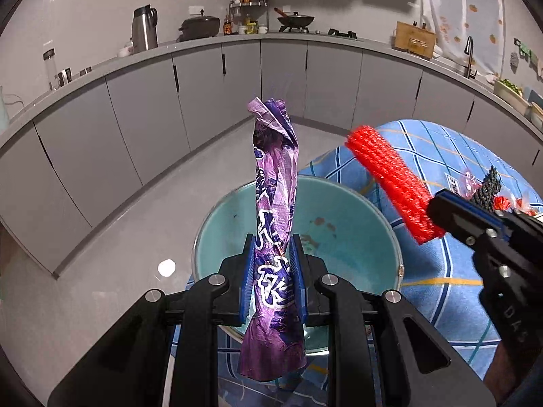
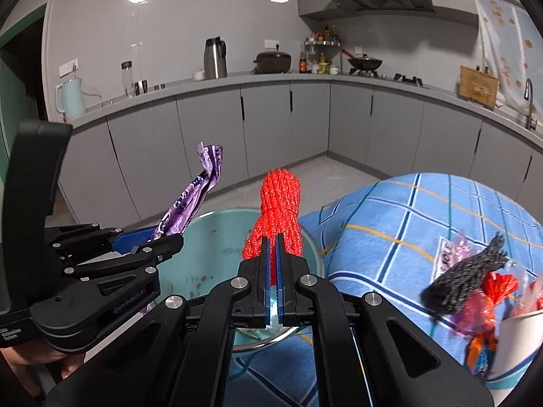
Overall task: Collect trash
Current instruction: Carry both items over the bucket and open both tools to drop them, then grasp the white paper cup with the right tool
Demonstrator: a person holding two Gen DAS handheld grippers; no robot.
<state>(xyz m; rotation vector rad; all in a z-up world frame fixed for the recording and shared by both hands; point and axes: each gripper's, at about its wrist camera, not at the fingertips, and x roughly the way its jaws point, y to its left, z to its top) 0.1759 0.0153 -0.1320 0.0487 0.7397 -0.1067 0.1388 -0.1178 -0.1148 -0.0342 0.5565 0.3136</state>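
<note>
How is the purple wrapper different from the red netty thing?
The purple wrapper is smooth, crinkly plastic with white printing; the red net is knobbly mesh with no printing. The wrapper is long, thin and twisted at its top; the net is shorter and rounded at its end. The left gripper holds the wrapper; the right gripper holds the net. Both stick up above the teal bowl.

Each set of tongs is built from matte black linkage arms joined by round silver pivot pins, with small silver screws on the side plates. The left tongs (image 1: 273, 271) and right tongs (image 2: 272, 271) carry blue ribbed finger pads (image 1: 246, 281). Faint pale lettering marks the black housings.
</note>
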